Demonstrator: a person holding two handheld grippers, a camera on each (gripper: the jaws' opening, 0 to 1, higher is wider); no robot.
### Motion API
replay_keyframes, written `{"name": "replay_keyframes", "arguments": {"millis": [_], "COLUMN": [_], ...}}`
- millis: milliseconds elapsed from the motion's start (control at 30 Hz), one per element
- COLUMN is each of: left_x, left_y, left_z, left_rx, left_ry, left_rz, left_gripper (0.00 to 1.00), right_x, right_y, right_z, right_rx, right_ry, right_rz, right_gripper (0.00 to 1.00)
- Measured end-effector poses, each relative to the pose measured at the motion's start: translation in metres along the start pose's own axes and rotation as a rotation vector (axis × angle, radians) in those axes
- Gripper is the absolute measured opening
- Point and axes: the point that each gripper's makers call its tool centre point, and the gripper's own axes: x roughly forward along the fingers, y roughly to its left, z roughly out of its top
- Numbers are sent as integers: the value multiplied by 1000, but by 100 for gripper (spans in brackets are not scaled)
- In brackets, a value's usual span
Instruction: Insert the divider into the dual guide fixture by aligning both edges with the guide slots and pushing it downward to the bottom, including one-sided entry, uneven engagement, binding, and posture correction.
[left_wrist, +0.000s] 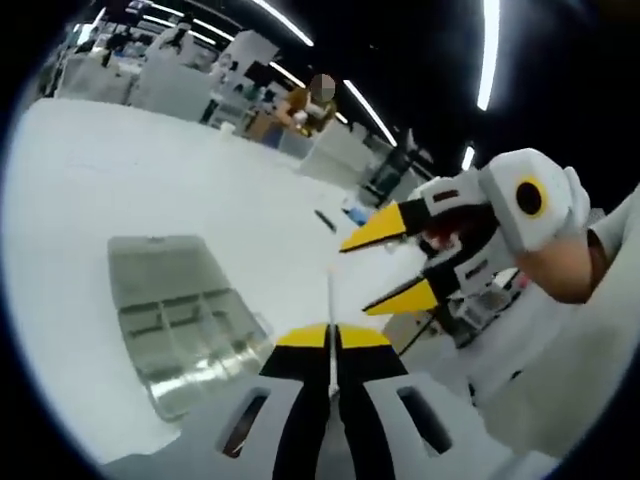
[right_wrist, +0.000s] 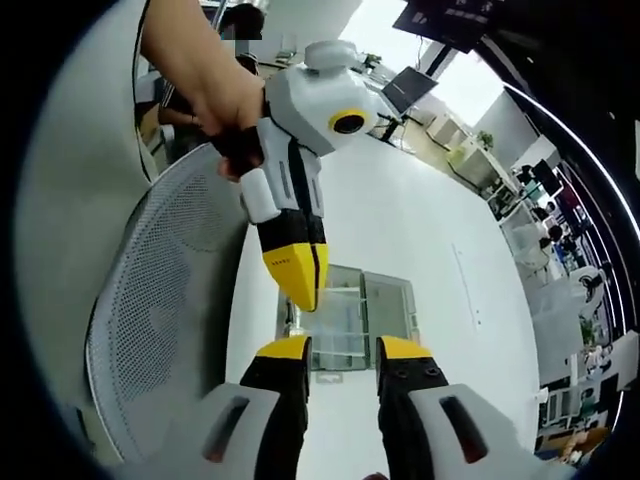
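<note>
The left gripper (left_wrist: 332, 338) has its yellow-tipped jaws pressed together on the thin white divider (left_wrist: 330, 300), held edge-on above the white table (left_wrist: 120, 170). The right gripper (right_wrist: 343, 350) hangs with jaws spread, holding nothing. Below them the clear compartmented fixture (left_wrist: 180, 320) lies flat on the table (apart from the divider). No writing is legible. A mesh chair back (right_wrist: 160, 300) stands beside the table.

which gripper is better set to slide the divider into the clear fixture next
Left, probably. The left gripper is shut on the thin divider, edge-on above the clear fixture on the white table. The right gripper is open and empty.
</note>
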Motion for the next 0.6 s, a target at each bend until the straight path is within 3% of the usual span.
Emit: {"name": "replay_keyframes", "arguments": {"millis": [600], "left_x": [-2], "left_y": [-2], "left_z": [-8], "left_rx": [211], "left_ry": [30], "left_rz": [-16], "left_gripper": [0], "right_x": [1], "right_y": [7], "right_z": [6], "right_rx": [-1], "right_ry": [-16], "right_rz": [169], "right_gripper": [15]}}
